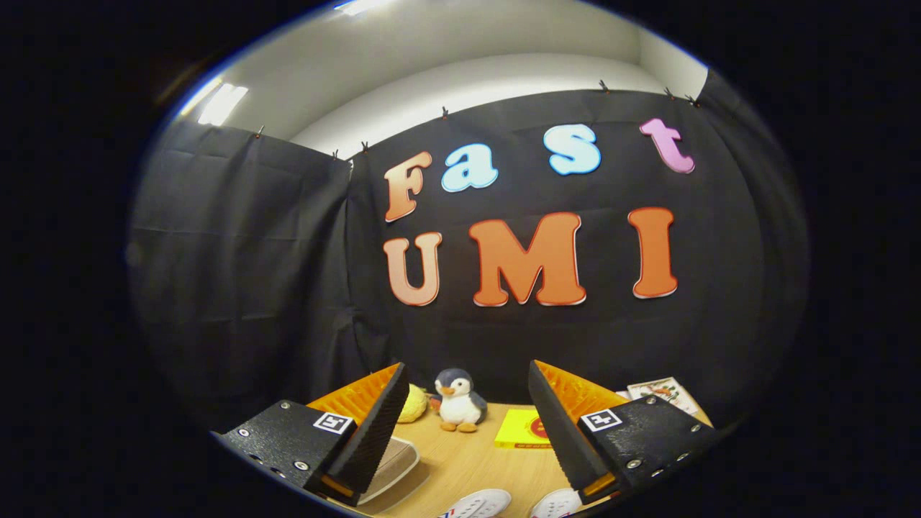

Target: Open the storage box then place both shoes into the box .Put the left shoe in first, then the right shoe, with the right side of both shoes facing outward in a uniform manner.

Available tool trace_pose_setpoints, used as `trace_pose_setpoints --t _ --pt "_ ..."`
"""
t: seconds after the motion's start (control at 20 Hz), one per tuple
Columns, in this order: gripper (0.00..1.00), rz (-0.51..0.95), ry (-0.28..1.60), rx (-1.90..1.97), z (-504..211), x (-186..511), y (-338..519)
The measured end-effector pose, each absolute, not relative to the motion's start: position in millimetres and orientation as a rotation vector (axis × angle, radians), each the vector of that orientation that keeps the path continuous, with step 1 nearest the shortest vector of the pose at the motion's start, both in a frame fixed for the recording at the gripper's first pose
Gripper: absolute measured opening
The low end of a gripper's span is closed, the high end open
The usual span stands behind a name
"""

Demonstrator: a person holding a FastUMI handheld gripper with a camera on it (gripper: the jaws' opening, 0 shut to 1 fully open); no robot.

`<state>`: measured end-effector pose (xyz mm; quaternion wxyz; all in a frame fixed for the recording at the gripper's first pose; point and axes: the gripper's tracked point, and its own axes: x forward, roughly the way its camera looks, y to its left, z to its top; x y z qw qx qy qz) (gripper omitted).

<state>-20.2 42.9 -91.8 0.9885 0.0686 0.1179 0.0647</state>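
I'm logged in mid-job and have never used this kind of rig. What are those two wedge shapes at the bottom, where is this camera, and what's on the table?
The camera rides on a handheld gripper and looks forward along its two fingers; the wedges are those fingers. They stand wide apart with nothing between them, so nothing is held.

Below is a light wooden table. Nearest the camera lie the tips of two white shoes, close to the fingers. Beside the left finger is a pale box or tray, partly hidden. Beyond the fingers, near the black cloth wall, stands a plush penguin with a yellow soft toy next to it, then a flat yellow box and a printed card.
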Motion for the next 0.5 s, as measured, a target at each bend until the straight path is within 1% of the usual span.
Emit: trace_pose_setpoints --t 0.5 --pt "0.97 0.285 0.64 0.422 -225 -44 125"
